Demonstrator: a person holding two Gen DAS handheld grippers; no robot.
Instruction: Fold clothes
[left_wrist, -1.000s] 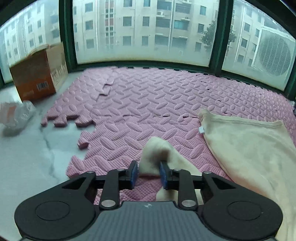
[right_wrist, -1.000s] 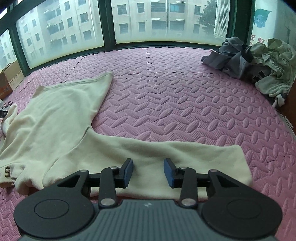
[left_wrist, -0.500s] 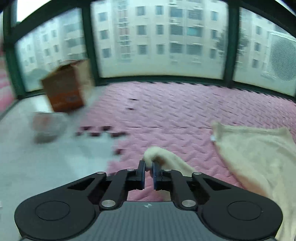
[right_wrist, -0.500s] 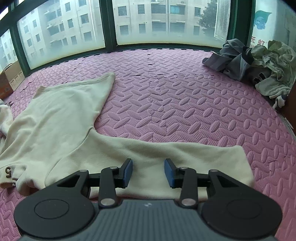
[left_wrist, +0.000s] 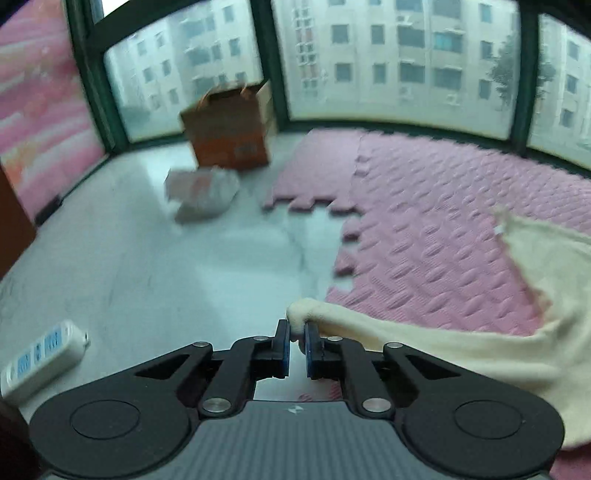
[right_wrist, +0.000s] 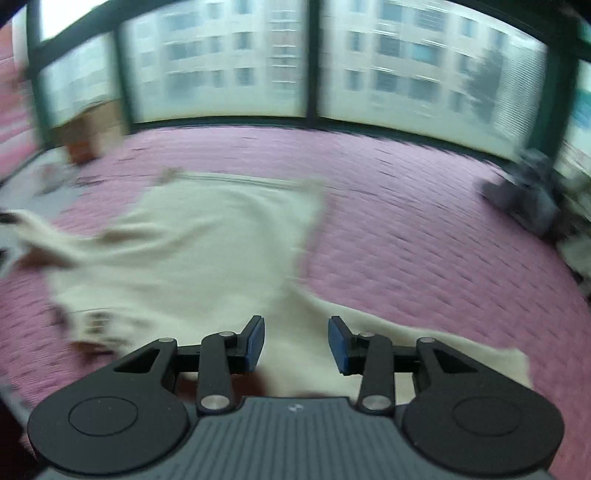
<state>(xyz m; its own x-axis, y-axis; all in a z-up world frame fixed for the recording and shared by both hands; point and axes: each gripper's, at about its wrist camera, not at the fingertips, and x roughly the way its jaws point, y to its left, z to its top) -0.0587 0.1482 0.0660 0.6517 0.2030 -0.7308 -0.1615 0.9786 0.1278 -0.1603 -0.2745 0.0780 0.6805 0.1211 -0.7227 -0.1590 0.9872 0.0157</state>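
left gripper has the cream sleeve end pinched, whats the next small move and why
Probably carry the cream fabric sleeve inward over the garment body: the left gripper is shut on its cuff, lifted past the pink foam mat edge, while the right gripper hangs open.

Soft window daylight, fisheye-bent edges; the right view is motion-blurred.

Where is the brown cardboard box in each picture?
Left wrist view: the cardboard box stands upper middle-left, on the pale floor by the window.
Right wrist view: the same box is blurred, far upper left, by the window.
Shared landmark: the cream garment on the pink mat.
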